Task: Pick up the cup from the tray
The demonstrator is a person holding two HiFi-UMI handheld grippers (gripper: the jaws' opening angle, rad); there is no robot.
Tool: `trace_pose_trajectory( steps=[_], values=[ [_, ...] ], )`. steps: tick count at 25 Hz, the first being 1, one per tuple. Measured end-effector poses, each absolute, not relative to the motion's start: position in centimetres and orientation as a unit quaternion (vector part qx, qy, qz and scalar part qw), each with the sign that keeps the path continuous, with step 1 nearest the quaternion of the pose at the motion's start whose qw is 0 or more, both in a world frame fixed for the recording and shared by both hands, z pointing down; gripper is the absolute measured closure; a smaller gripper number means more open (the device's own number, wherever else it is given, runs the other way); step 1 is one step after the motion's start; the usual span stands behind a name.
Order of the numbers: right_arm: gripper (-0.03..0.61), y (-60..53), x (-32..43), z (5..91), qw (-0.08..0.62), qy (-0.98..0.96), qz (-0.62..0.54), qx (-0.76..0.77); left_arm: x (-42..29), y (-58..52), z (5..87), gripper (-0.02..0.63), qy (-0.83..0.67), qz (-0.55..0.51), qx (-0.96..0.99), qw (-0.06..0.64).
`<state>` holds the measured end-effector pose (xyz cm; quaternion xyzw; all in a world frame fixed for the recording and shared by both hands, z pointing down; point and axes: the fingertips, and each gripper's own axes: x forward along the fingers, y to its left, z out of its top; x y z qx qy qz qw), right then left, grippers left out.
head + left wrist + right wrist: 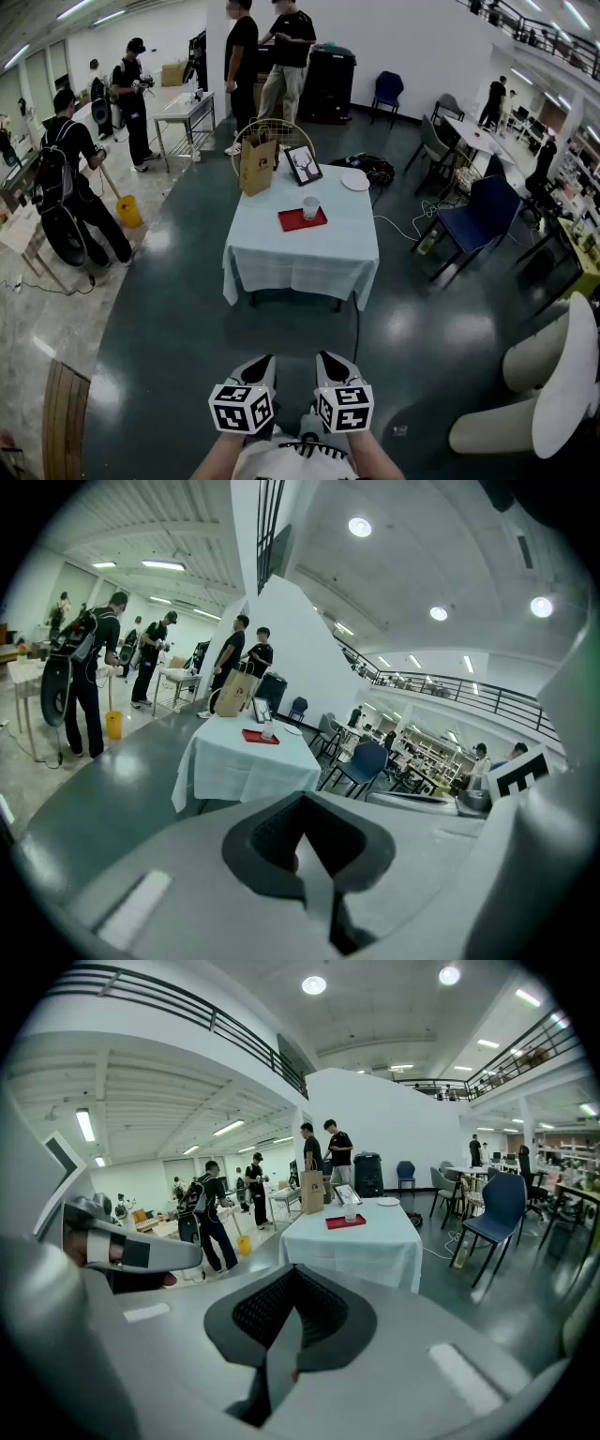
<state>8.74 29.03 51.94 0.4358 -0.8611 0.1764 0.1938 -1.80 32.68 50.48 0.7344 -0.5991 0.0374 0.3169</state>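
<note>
A white cup point(310, 207) stands on a red tray point(302, 219) on a table with a white cloth point(300, 258), far ahead of me across the dark floor. My left gripper point(262, 362) and right gripper point(328, 359) hang side by side at the bottom of the head view, well short of the table. Both are shut with nothing between the jaws. The left gripper point(305, 847) faces the cup point(268, 729) and tray point(261, 737) in the distance. In the right gripper view, the right gripper point(284, 1327) also points toward the cup point(351, 1212) on the tray point(346, 1222).
On the table also stand a brown paper bag point(257, 164), a picture frame point(303, 165) and a white plate point(355, 180). A blue chair point(478, 220) stands to its right, a person with a backpack point(66, 178) and a yellow bucket point(128, 212) to its left.
</note>
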Motion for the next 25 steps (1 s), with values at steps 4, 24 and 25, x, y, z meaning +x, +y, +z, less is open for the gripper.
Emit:
trace_pose_trajectory(
  steps=[4, 24, 25],
  values=[
    [0.555, 28.94, 8.76, 51.99, 0.194, -0.858, 0.177, 0.441, -1.81, 32.71, 50.53, 0.612, -0.600, 0.046, 0.735, 0.311],
    [0.554, 28.52, 9.35, 51.14, 0.160, -0.848, 0.201, 0.464, -2.36, 33.14, 50.28, 0.613, -0.602, 0.052, 0.736, 0.304],
    [0.554, 28.33, 9.46, 51.14, 0.159, -0.847, 0.201, 0.465, -2.31, 33.08, 50.32, 0.612, -0.602, 0.053, 0.736, 0.305]
  ],
)
